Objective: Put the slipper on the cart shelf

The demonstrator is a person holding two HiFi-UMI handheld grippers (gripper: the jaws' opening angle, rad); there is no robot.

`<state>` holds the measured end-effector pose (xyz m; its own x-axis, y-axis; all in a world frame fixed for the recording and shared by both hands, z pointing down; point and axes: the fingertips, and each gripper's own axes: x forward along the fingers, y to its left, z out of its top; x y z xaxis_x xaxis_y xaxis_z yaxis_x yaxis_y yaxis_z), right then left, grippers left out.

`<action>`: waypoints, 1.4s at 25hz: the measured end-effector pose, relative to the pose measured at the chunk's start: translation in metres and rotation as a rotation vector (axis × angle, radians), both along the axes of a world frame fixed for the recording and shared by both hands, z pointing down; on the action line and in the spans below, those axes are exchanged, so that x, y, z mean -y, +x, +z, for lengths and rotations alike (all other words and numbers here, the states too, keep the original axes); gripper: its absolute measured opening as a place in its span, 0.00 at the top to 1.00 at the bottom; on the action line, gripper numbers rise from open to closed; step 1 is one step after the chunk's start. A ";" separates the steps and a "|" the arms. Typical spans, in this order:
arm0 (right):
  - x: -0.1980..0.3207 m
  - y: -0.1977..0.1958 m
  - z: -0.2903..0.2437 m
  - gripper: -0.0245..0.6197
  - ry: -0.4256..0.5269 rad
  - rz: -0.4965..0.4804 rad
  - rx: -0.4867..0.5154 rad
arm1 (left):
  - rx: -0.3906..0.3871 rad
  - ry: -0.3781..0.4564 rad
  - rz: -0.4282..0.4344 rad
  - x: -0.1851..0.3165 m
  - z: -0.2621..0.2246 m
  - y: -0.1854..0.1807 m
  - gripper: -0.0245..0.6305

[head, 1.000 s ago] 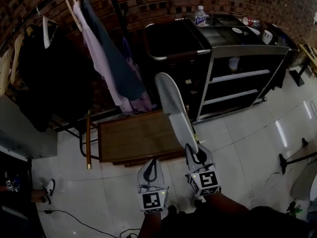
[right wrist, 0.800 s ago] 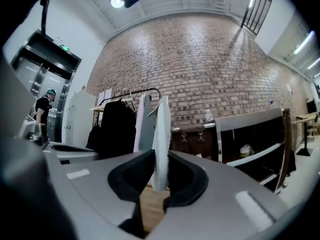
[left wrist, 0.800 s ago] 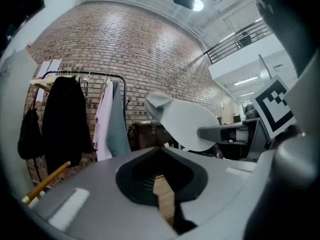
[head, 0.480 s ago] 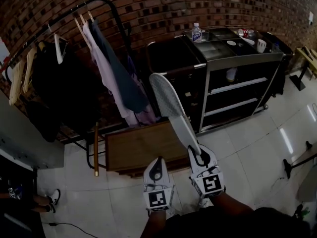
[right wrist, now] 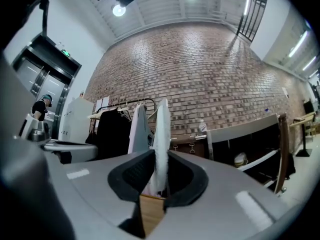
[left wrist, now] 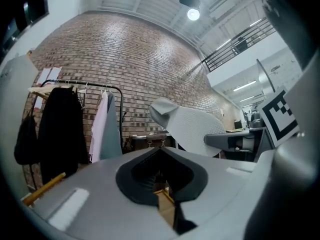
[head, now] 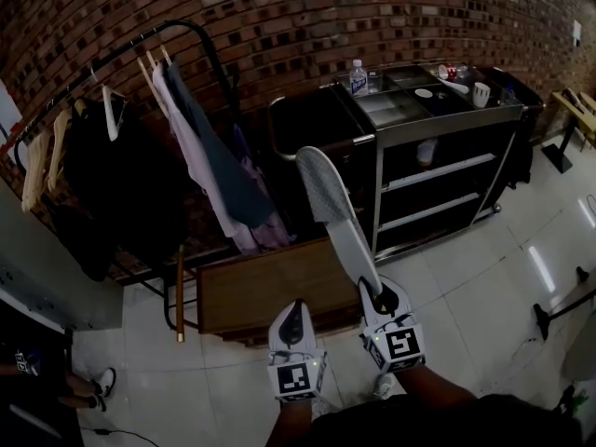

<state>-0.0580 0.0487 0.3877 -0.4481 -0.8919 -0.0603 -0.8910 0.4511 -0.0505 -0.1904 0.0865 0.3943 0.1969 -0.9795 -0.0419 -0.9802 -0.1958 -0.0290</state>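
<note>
Right hand-held gripper [head: 377, 296] clamped narrow on one end of the white slipper [head: 331, 203]. The slipper sticks up and forward, in the air, short of the black cart [head: 447, 119] and not on its shelf [head: 438, 169]. Left hand-held gripper [head: 293, 313] beside it, jaws together, empty. Water bottle [head: 358, 77] on the cart top. Clothes rack [head: 182, 31] to the left against the brick wall [head: 307, 17].

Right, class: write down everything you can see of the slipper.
The slipper is pale grey-white, long, thin and flat, with a finely dotted, fabric-like surface. The right hand-held gripper is clamped on one end; the rest sticks up and forward in the air, edge-on between the jaws, touching nothing else.
</note>
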 end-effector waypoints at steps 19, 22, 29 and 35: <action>0.027 0.149 0.055 0.87 -0.112 0.083 -0.055 | -0.053 -0.007 0.023 0.045 0.007 0.128 0.94; 0.033 0.170 0.078 0.87 -0.158 0.109 -0.078 | -0.048 0.002 0.033 0.057 0.010 0.143 0.94; 0.069 0.217 0.122 0.87 -0.258 0.178 -0.102 | -0.031 -0.015 0.056 0.108 0.037 0.171 0.94; 0.124 0.246 0.132 0.88 -0.288 0.197 -0.055 | -0.022 -0.047 0.094 0.165 0.048 0.204 0.94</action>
